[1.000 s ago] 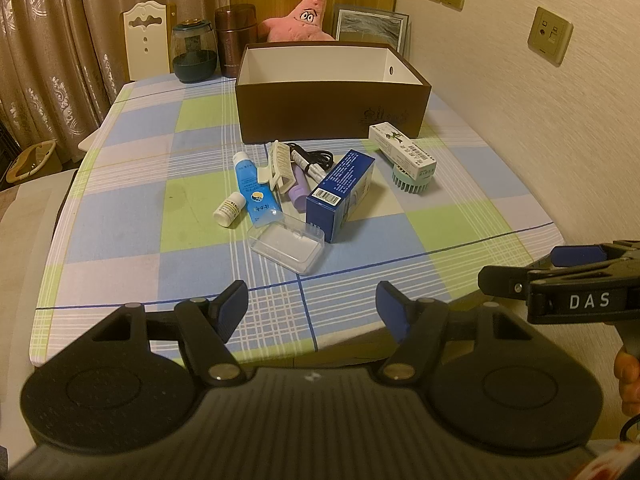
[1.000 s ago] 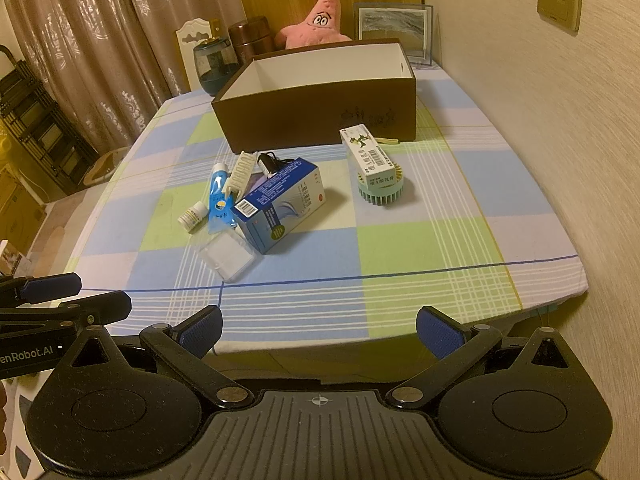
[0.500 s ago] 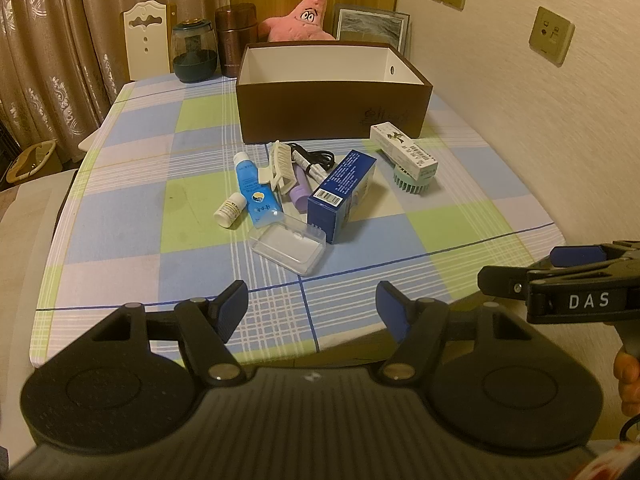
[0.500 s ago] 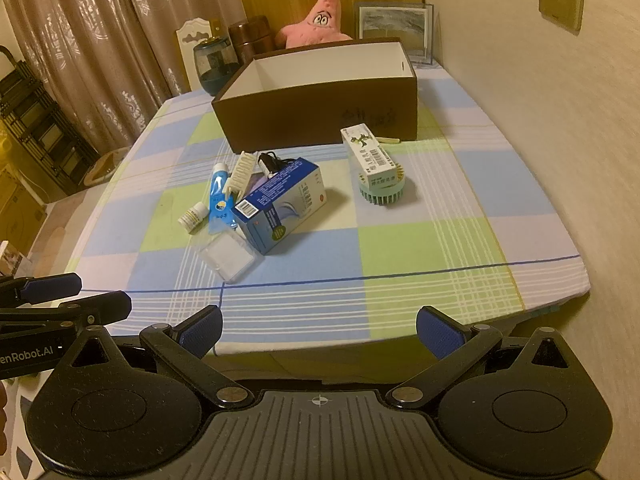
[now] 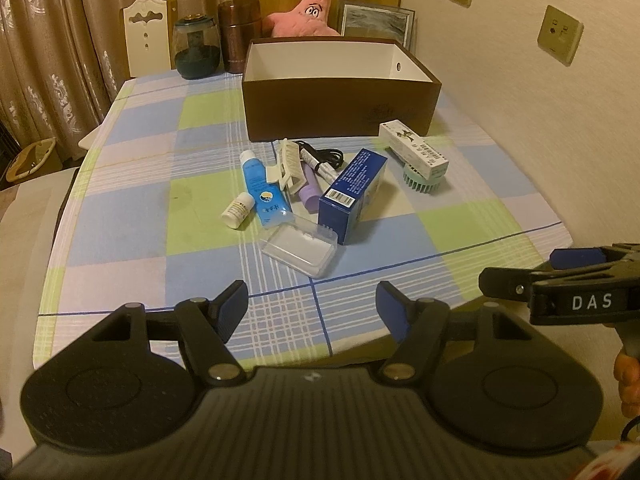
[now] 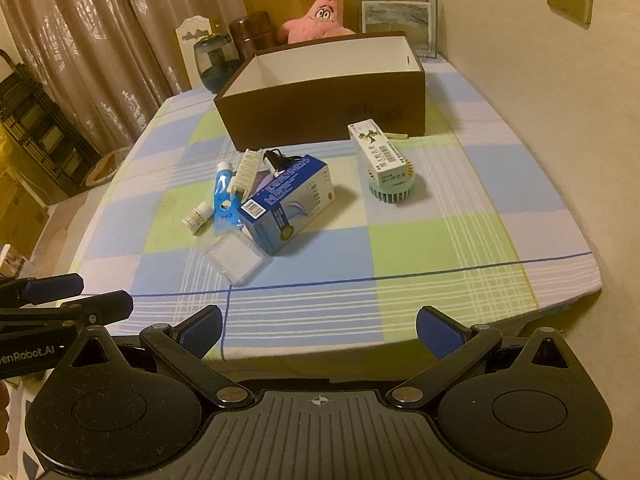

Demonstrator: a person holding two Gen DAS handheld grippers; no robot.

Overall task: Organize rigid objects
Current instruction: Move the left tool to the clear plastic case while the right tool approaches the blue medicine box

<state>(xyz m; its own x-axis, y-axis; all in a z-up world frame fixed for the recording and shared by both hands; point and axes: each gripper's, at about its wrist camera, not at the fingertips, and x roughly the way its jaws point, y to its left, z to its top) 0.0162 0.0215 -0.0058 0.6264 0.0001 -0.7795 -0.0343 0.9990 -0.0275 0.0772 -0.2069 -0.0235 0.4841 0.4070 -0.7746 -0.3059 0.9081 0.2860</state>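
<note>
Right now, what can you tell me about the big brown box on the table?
The brown box looks like cardboard, dark brown outside and white inside, with no lid on top. It stands upright at the far part of the checked tablecloth. One end wall has a small round hole. What shows of its inside looks empty. A pink star plush peeks up behind it, and a white carton lies just in front.

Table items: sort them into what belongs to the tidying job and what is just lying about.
Job: brown open cardboard box; blue carton; clear plastic case; blue tube; small white bottle; white carton; green round brush.

Lying about: pink star plush; framed picture; dark glass jar.
</note>
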